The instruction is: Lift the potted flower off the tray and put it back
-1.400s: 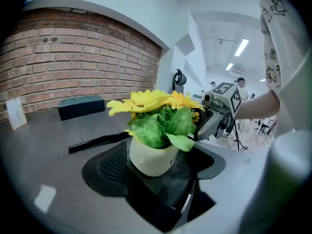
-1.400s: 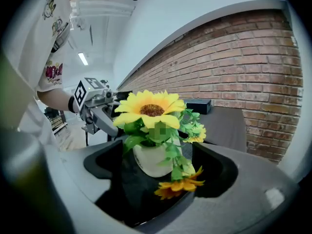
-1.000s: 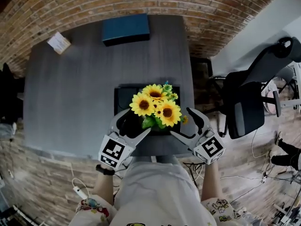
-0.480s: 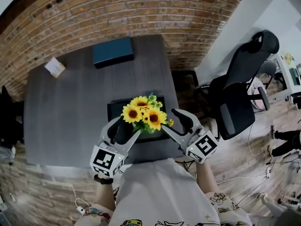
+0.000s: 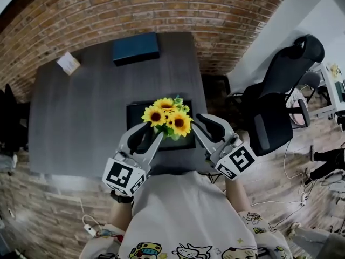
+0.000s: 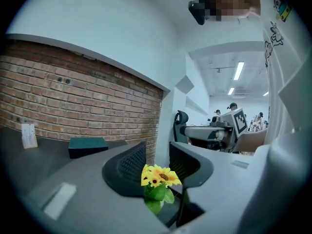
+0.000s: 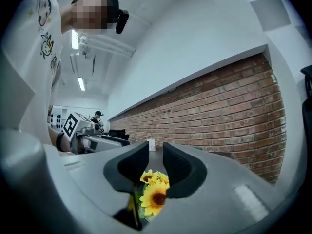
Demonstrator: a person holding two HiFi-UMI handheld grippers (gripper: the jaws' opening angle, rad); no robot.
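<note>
Head view: the potted flower point(image 5: 167, 117) stands on the black tray point(image 5: 133, 111) near the front edge of the grey table point(image 5: 81, 112). The left gripper point(image 5: 148, 131) and right gripper point(image 5: 197, 123) flank the blooms. Their jaws have just been closing to narrow gaps and grip nothing. Farther back lie a blue box point(image 5: 136, 48) and a card point(image 5: 68, 62). An office chair point(image 5: 280, 107) stands to the right.

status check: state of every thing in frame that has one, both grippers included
potted flower: upright on the tray, not gripped.
tray: flat on the table, carrying the flower.
left gripper: jaws have just been closing, gap left, nothing between them.
right gripper: jaws have just been closing, narrow gap left, nothing between them.
blue box: lying flat at the table's far edge.
office chair: unoccupied.
</note>
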